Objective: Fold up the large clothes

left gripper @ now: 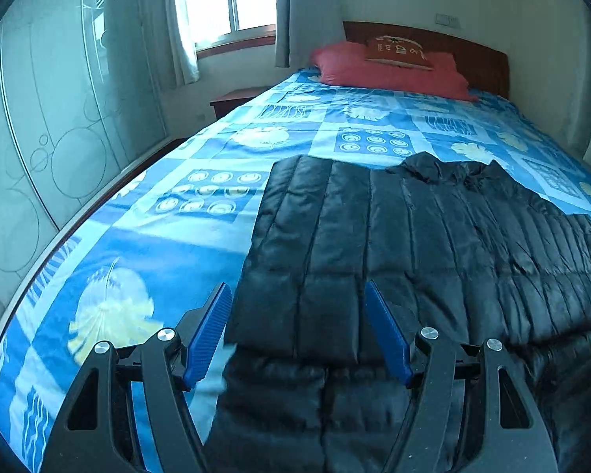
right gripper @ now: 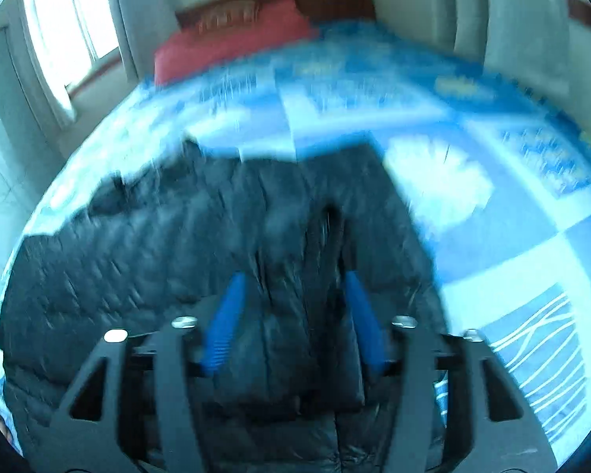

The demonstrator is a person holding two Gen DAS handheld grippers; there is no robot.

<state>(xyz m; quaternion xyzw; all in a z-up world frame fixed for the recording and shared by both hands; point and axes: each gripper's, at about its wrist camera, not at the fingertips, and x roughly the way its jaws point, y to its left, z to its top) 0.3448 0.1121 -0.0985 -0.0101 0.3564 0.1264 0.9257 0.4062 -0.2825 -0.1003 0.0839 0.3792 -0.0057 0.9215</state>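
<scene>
A black quilted puffer jacket (left gripper: 394, 244) lies spread flat on the blue patterned bedsheet (left gripper: 145, 236), its collar toward the headboard. My left gripper (left gripper: 298, 289) is open above the jacket's near left edge, with nothing between its blue pads. In the blurred right wrist view the jacket (right gripper: 169, 260) fills the centre and left. My right gripper (right gripper: 293, 280) is open over the jacket's near right part, above a raised fold of fabric. Whether it touches the fabric cannot be told.
A red pillow (left gripper: 390, 69) with a brown cushion (left gripper: 400, 53) lies at the wooden headboard (left gripper: 480, 59). A glass wardrobe (left gripper: 47, 126) stands along the left, with a nightstand (left gripper: 236, 98) under the window. Blue sheet (right gripper: 512, 236) lies open right of the jacket.
</scene>
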